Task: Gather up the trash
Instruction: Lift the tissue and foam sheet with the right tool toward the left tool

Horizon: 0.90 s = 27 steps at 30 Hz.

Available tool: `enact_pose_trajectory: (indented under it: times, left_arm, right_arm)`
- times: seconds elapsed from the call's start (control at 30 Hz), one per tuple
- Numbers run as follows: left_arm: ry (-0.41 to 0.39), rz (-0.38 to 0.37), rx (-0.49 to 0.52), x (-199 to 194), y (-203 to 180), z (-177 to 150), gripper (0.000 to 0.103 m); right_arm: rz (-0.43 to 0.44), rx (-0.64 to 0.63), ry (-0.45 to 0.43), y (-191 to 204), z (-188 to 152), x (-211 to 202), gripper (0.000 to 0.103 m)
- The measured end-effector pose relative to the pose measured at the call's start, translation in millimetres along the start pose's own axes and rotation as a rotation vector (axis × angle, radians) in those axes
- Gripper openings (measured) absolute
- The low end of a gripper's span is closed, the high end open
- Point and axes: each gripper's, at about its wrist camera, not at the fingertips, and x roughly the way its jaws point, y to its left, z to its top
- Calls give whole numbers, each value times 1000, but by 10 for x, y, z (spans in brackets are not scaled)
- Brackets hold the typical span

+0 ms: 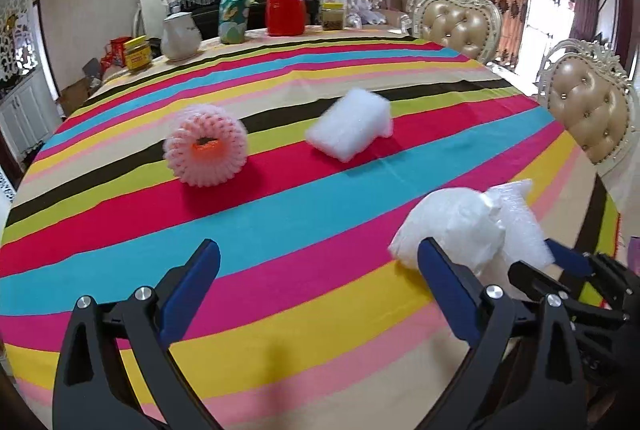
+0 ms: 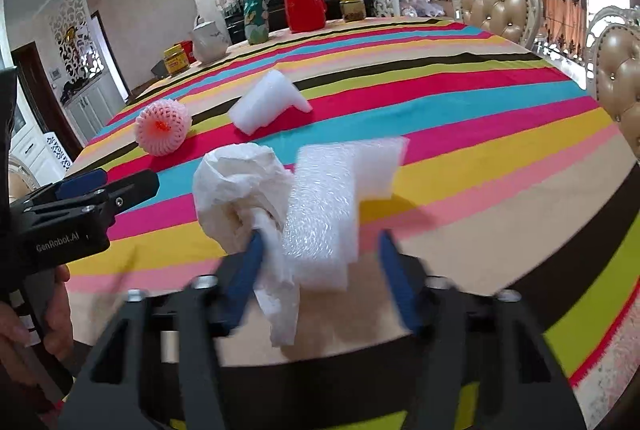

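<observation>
Trash between the right gripper fingers

Crumpled tissue and bubble wrap sit between its spread fingers; left gripper gapes empty over the striped desk.

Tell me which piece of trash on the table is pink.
The pink foam fruit net, a ribbed ring with an orange centre, lying farthest left on the striped tablecloth. The other pieces are white.

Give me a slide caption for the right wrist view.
Right claw around crumpled tissue and bubble wrap above striped tablecloth.
</observation>
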Motion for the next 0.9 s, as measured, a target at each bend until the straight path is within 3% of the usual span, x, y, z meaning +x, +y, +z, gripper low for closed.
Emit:
enact_pose_trajectory:
  times: [0.27,0.6,0.67,0.7,0.9]
  left_arm:
    - [-21,-45,56,-29,-360,-29,96]
    - [-23,-54,-48,-174,-66,-115,96]
    - [-17,-61,-57,-190,-26,-142,96]
    - [-13,-62,-57,-190,-29,-150,96]
    - [3,-84,-28,-153,-263,-179,96]
  right_arm:
    - [72,84,-24,-306,-43,-168,48]
    - [2,-25,32,-59,137,120,48]
    - [0,-36,59,-48,143,216,43]
    - [9,-40,61,-56,133,222,32]
    - [18,73,-46,-378,39,-130,32]
